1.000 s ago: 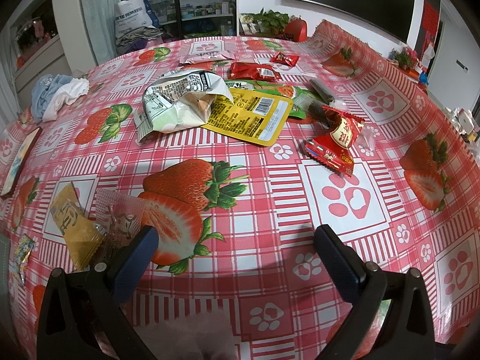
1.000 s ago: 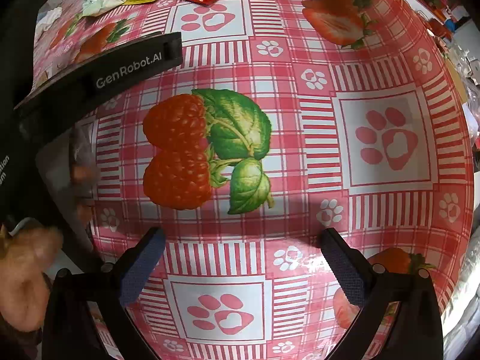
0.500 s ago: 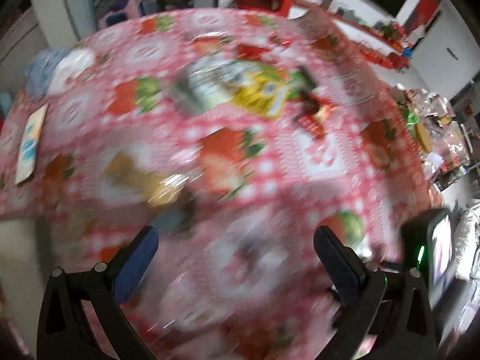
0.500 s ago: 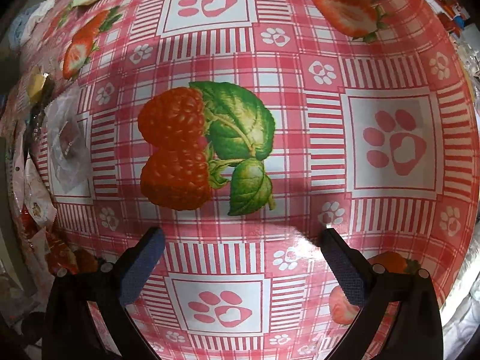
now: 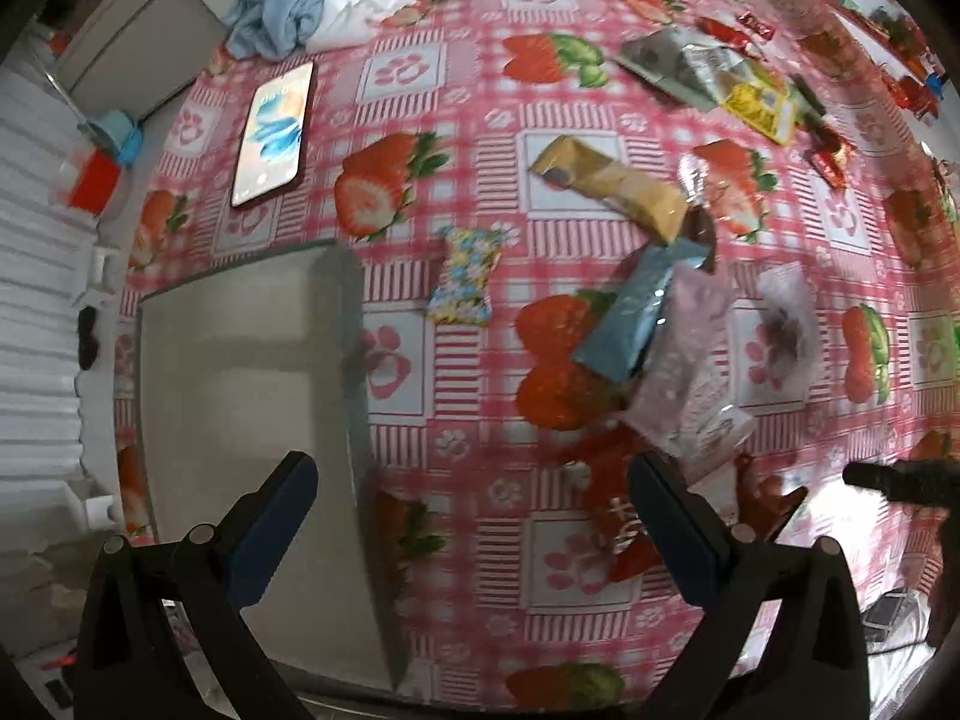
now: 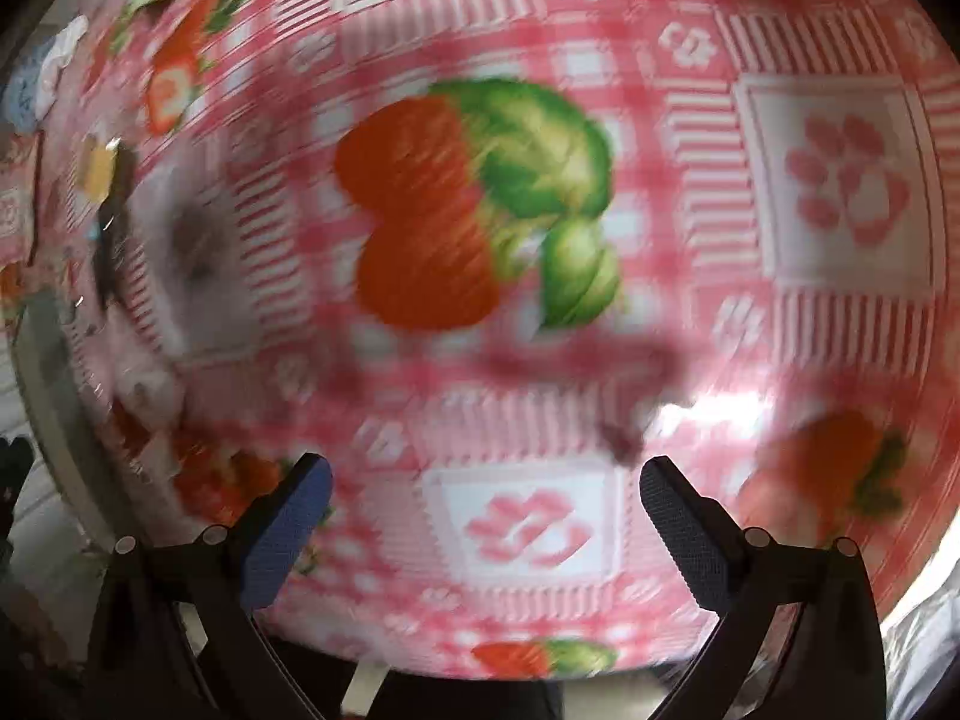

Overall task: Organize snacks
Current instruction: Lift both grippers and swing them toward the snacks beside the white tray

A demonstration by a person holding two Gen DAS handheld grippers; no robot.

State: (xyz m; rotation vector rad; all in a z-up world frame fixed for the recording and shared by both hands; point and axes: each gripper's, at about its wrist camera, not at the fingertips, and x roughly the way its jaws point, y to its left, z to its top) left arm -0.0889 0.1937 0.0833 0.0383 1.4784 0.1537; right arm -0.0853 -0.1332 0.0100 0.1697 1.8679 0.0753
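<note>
Snack packets lie scattered on the strawberry tablecloth [image 5: 456,138]. In the left wrist view I see a gold bar packet [image 5: 609,186], a flowery small packet [image 5: 465,276], a blue packet [image 5: 636,312], a pink packet [image 5: 690,384], a clear wrapper [image 5: 783,324] and a red packet [image 5: 624,516] by the right finger. More bags [image 5: 702,69] lie far right. A grey empty tray [image 5: 240,396] sits at the near left. My left gripper [image 5: 474,516] is open above the tray's edge. My right gripper [image 6: 483,516] is open and empty over bare cloth [image 6: 828,180]; that view is blurred.
A phone [image 5: 273,132] lies face up at the far left of the table. Crumpled blue and white cloths [image 5: 312,12] sit beyond it. The table's left edge drops to a white floor. The other gripper's dark tip [image 5: 900,480] shows at the right.
My left gripper has risen and swung left, so the view now looks down on the tray and near snacks. My right gripper is moving; its view turned blurred.
</note>
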